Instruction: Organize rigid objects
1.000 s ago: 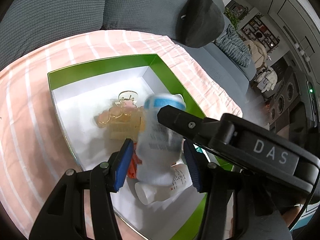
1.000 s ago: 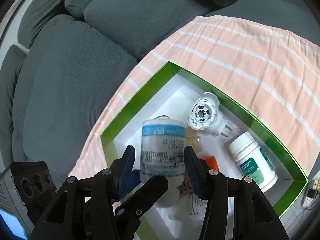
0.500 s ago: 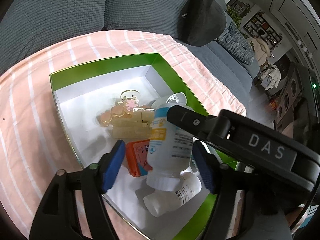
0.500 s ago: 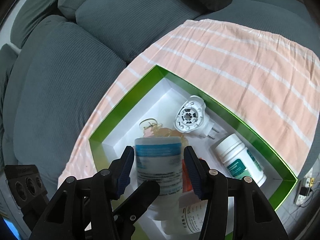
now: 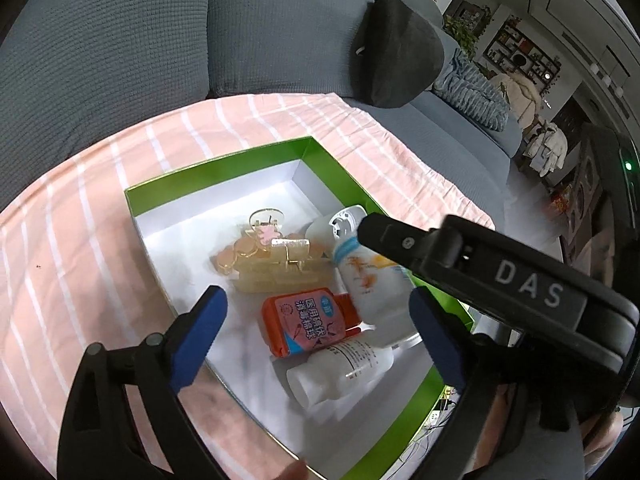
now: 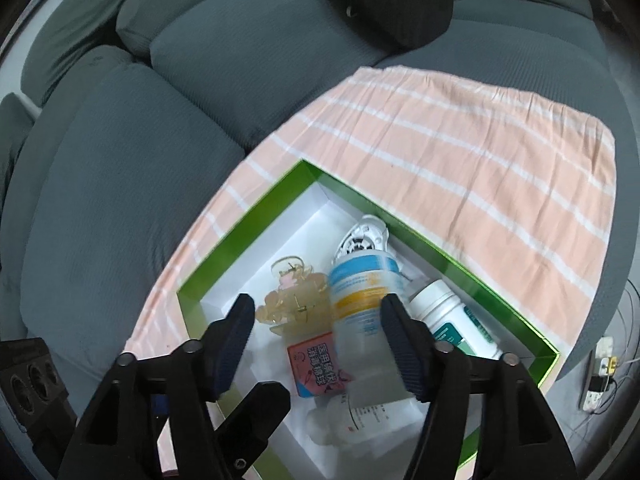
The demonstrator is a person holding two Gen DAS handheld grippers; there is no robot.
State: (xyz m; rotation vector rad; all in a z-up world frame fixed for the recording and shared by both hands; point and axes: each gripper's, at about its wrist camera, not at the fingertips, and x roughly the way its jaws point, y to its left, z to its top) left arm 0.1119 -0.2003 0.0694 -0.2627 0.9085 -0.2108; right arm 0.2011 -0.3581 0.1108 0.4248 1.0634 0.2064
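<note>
A white bottle with a blue and orange label (image 5: 372, 280) (image 6: 360, 300) rests tilted and blurred in the green box (image 5: 216, 166) (image 6: 244, 228), leaning over an orange carton (image 5: 308, 320) (image 6: 316, 364). My left gripper (image 5: 316, 312) hovers above the box with its jaws opening wide, touching nothing. My right gripper (image 6: 318, 320) has its jaws opening too. The bottle stands between them close to the right pad, and the left pad is well clear of it. In the left wrist view, one right finger (image 5: 400, 240) crosses in front of the bottle.
Also in the box are amber hair clips (image 5: 276, 260) (image 6: 296, 304), a small clear bottle (image 5: 340, 368) lying down, a white plug-in device (image 6: 362, 236) and a green-labelled pill bottle (image 6: 452, 320). The box sits on a pink striped cloth (image 6: 460, 152) over a grey sofa (image 5: 100, 60). A black pillow (image 5: 396, 60) lies behind.
Both grippers spread their jaws. The white bottle they held between them came free and sank into the box, tipping onto the orange carton.
</note>
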